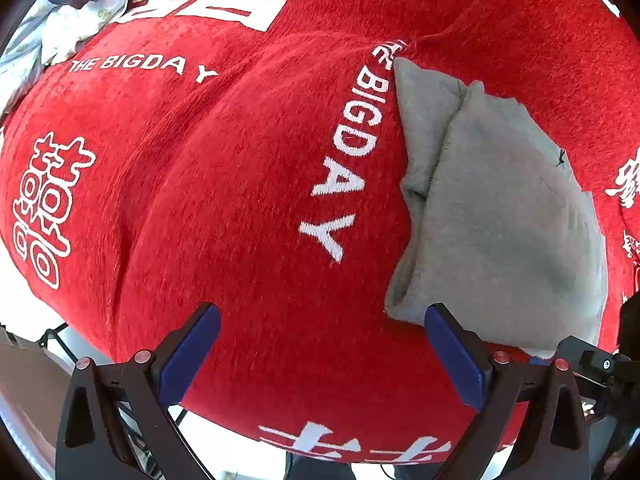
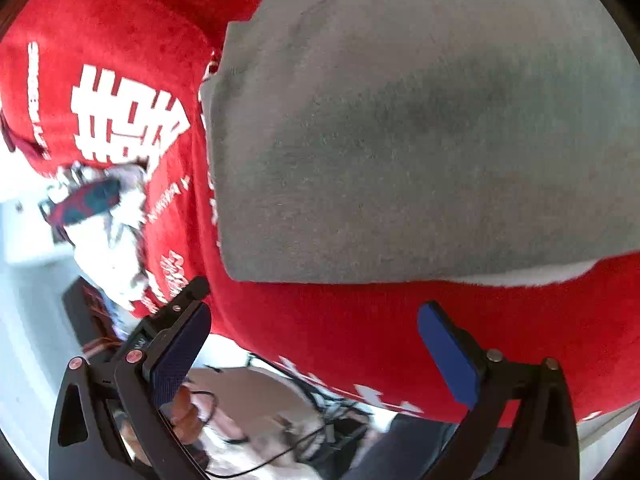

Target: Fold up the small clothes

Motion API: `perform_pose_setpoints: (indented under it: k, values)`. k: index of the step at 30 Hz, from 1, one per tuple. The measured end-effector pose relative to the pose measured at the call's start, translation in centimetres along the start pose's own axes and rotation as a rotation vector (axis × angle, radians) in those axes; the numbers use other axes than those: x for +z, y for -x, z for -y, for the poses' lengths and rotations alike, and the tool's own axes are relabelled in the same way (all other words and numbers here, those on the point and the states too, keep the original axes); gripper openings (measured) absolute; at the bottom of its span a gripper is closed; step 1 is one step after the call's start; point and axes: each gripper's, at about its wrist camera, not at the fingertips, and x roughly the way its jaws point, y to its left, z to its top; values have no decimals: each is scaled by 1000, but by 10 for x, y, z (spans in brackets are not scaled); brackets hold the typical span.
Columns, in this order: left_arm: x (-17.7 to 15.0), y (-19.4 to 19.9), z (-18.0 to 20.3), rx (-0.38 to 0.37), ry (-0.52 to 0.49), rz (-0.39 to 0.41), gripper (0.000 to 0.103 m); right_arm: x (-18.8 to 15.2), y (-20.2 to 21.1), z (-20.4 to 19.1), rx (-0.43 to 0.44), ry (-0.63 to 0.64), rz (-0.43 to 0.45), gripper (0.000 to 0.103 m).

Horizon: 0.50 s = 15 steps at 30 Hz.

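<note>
A small grey fleece garment (image 1: 500,208) lies folded on a red blanket (image 1: 224,184) printed with white characters and "THE BIG DAY". In the right wrist view the grey garment (image 2: 420,128) fills the upper right. My left gripper (image 1: 320,344) is open and empty, with its right finger at the garment's near left corner. My right gripper (image 2: 316,340) is open and empty, just in front of the garment's near edge, over the red blanket (image 2: 360,320).
A pile of light patterned clothes (image 1: 60,28) lies at the blanket's far left corner; it also shows in the right wrist view (image 2: 108,216). The blanket's near edge (image 1: 352,444) hangs over the table, with cables and floor (image 2: 280,420) below.
</note>
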Motion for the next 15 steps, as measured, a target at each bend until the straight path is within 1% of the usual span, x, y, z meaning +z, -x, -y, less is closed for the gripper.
perform_pose_setpoints:
  k: [6, 10, 12, 13, 14, 15]
  values:
    - [14, -11, 0, -48, 19, -19, 102, -4, -19, 8, 84, -80, -2, 103]
    - [22, -19, 9, -65, 6, -25, 102, -2, -24, 8, 128, -105, 27, 103]
    - [25, -26, 14, -41, -17, -30, 102, 1, -23, 8, 158, -124, 51, 103]
    - [26, -30, 15, -17, -29, -32, 102, 1, -21, 10, 174, -135, 63, 103]
    - [25, -37, 17, 28, -51, -38, 102, 2, -21, 10, 181, -141, 68, 103]
    - [24, -43, 17, 51, -66, -49, 102, 3, -20, 10, 191, -149, 76, 103]
